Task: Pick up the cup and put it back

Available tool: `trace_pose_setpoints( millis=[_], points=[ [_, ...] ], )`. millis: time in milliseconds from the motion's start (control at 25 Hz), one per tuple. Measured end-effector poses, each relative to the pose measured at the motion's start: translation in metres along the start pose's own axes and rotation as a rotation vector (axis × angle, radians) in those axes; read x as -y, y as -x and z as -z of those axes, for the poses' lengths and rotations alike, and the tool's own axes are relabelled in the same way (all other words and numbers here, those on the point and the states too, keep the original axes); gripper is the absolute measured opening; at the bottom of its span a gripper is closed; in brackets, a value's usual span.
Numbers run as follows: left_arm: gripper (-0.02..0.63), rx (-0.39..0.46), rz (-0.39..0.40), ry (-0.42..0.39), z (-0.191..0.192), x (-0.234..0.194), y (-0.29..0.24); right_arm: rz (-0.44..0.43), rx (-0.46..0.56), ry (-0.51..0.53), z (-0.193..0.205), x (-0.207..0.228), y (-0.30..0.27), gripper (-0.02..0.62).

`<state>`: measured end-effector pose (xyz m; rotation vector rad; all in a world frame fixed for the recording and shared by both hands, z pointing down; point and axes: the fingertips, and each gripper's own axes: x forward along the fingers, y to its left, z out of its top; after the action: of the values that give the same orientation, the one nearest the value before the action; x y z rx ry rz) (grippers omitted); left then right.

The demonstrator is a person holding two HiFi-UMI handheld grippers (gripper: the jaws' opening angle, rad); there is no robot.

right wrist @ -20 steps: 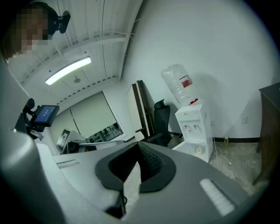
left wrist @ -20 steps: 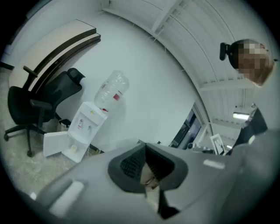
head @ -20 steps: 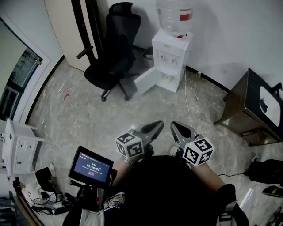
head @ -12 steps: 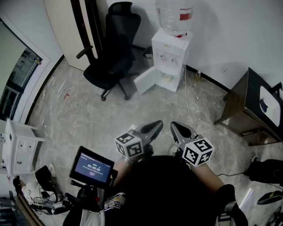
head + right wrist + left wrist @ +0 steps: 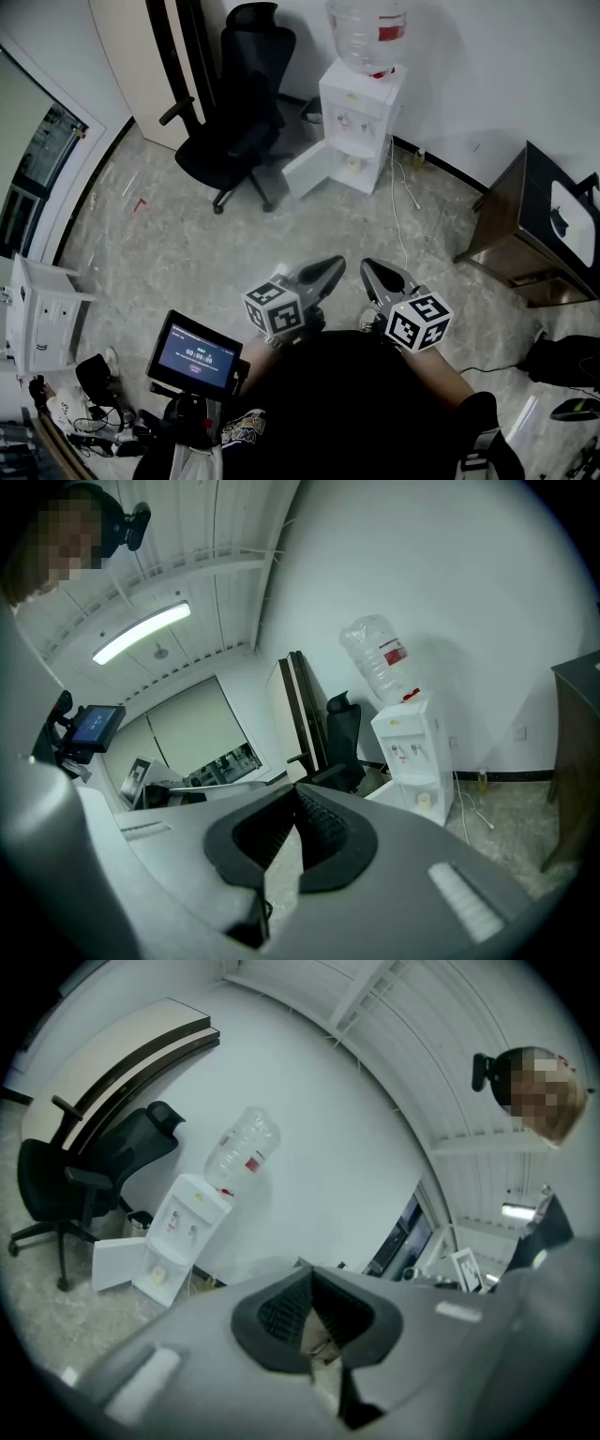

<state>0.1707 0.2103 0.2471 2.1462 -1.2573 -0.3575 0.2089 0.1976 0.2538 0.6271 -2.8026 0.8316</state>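
A white water dispenser (image 5: 361,117) with a big bottle on top stands against the far wall, its lower door (image 5: 305,174) swung open. A small pale cup (image 5: 353,167) sits inside that lower compartment; it also shows in the right gripper view as the cup (image 5: 427,802) and in the left gripper view as the cup (image 5: 157,1274). My left gripper (image 5: 341,266) and right gripper (image 5: 367,268) are held side by side close to my body, far from the dispenser. Both are shut with nothing between the jaws. The left gripper (image 5: 309,1275) and right gripper (image 5: 293,795) point toward the dispenser.
A black office chair (image 5: 234,122) stands left of the dispenser. A dark cabinet (image 5: 534,230) is at the right wall, and a cable (image 5: 398,202) trails over the floor. A small screen on a stand (image 5: 194,354) and a white shelf unit (image 5: 37,309) are at my left.
The head view has shifted a little; both grippers stay where they were, still shut.
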Motion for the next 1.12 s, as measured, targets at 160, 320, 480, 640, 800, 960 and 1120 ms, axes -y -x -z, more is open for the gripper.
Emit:
trace_pose_setpoints(
  millis=[160,320,480,640,800,960,1120],
  points=[
    [0.005,0.0,0.02,-0.007,0.003,0.006,-0.011,0.008,0.003,0.0,-0.001,0.011,0.005,0.008],
    [0.005,-0.008,0.099,-0.055,0.006,0.031,-0.034,0.0,0.054,-0.008,-0.018,0.029,0.019,0.009],
    [0.005,-0.083,0.308,-0.098,0.014,0.074,-0.057,-0.128,0.109,-0.041,-0.052,0.034,0.025,0.057],
    [0.005,-0.198,0.476,-0.105,0.032,0.125,-0.072,-0.338,0.061,-0.004,-0.062,0.017,0.029,0.057],
    [0.009,-0.238,0.522,-0.179,0.05,0.152,-0.087,-0.55,0.014,0.044,-0.059,-0.002,0.046,0.008],
    [0.029,-0.288,0.537,-0.27,0.074,0.163,-0.101,-0.659,0.001,0.129,-0.054,-0.008,0.06,0.021],
    [0.017,-0.263,0.555,-0.318,0.066,0.173,-0.1,-0.739,0.024,0.155,-0.066,-0.02,0.071,0.035]
  ],
)
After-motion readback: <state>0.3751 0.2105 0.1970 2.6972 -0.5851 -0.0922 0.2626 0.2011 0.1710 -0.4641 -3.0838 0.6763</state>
